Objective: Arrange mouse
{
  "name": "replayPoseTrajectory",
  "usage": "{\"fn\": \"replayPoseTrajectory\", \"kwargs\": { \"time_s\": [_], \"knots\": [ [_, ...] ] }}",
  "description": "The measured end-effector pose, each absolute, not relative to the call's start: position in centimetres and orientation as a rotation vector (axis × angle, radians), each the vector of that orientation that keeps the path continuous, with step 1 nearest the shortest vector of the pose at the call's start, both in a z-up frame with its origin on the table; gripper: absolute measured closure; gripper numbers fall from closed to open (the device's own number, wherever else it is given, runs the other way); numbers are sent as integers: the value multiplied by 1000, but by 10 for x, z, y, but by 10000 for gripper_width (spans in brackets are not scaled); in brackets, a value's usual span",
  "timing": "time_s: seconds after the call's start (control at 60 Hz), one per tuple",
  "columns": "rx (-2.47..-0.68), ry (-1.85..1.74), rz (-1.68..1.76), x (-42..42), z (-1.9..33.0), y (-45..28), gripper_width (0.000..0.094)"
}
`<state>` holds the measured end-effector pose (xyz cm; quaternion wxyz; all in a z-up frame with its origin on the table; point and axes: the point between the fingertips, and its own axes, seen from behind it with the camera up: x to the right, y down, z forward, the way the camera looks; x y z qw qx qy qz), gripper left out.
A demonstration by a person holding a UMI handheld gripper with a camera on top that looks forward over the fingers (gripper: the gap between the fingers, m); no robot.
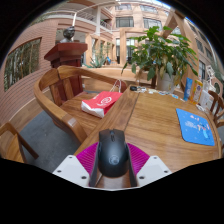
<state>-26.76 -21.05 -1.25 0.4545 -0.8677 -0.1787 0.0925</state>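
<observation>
Mouse: black, rounded plastic computer mouse [112, 152], lying between the two fingers at the near edge of the wooden table.
Gripper: two-finger gripper [112, 160] with magenta pads [88, 155]; both pads lie against the flanks of the mouse, clamped on it.
Table: brown slatted wooden table [150, 125], running away from the mouse toward the plant.
Mouse mat: blue rectangular mouse mat [195, 126], on the table, right of and beyond the mouse, well apart from it.
Plant: green leafy potted plant [160, 52], at the far end of the table beyond the mouse.
Chair: brown wooden armchair [62, 90], left of the table, beyond the mouse.
Red item: flat red and white item [101, 103] on the chair seat, touching nothing on the table.
Path: bare tabletop lies between the mouse and the mat.
</observation>
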Motion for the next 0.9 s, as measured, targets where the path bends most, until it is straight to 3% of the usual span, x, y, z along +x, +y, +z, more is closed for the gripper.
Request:
{"fn": "replayPoseTrajectory", "kwargs": {
  "time_s": [0.167, 0.283, 0.4, 0.583, 0.667, 0.783, 0.9],
  "knots": [
    [-2152, -441, 189, -266, -11, -211, 582],
    [-2113, -434, 229, -270, 6, -208, 582],
    [-1965, -420, 286, -267, 82, -199, 581],
    [-1724, -303, 357, -210, 238, -162, 583],
    [-1679, -223, 313, -155, 270, -132, 585],
    [-1728, -112, 195, -62, 248, -81, 586],
    [-1902, -32, 64, 17, 156, -42, 586]
  ]
}}
